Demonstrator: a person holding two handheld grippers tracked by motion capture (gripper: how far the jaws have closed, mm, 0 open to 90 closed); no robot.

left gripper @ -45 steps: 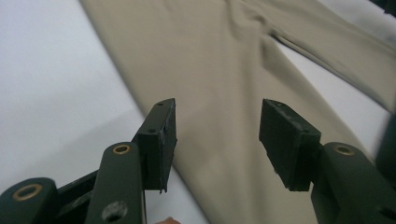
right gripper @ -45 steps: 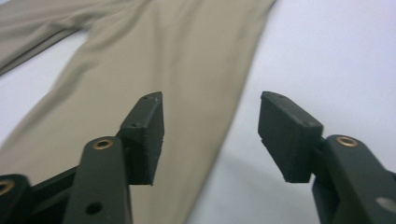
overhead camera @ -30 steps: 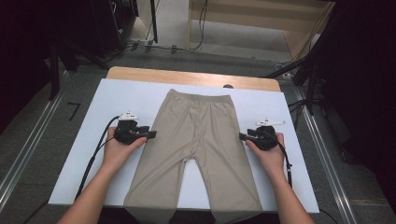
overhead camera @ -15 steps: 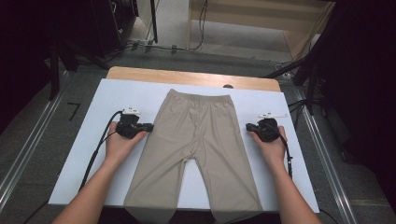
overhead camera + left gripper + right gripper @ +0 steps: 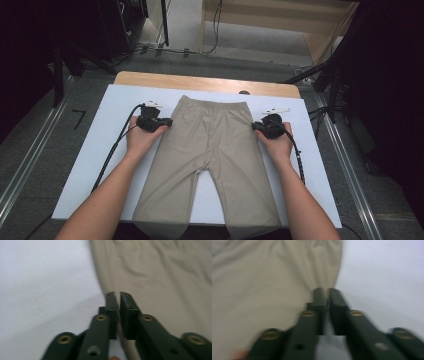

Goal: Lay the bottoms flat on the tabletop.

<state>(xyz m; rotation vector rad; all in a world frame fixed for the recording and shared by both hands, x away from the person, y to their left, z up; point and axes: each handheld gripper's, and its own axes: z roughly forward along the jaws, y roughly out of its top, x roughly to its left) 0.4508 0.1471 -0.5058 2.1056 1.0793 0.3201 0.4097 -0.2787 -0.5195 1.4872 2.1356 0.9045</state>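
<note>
A pair of beige trousers (image 5: 212,145) lies flat on the white table (image 5: 95,155), waistband at the far end, legs toward me. My left gripper (image 5: 167,121) sits at the trousers' left side edge just below the waistband. Its jaws have just been closing and now stand together; in the left gripper view the left gripper's tips (image 5: 117,293) rest right on the cloth's (image 5: 162,277) edge. My right gripper (image 5: 255,126) mirrors it at the right side edge, jaws also just closed, its tips (image 5: 325,290) at the fabric's (image 5: 262,285) border. Whether cloth is pinched is blurred.
The table's wooden far edge (image 5: 210,82) shows beyond the white cover. Black cables (image 5: 115,145) trail from both grippers along the table sides. Dark floor, metal rails (image 5: 25,165) and stands surround the table. The trouser legs hang slightly over the near edge.
Both hands slid away from me along the trousers' side edges, from hip level toward the waistband. Both pairs of jaws came together. The trousers lie as before.
</note>
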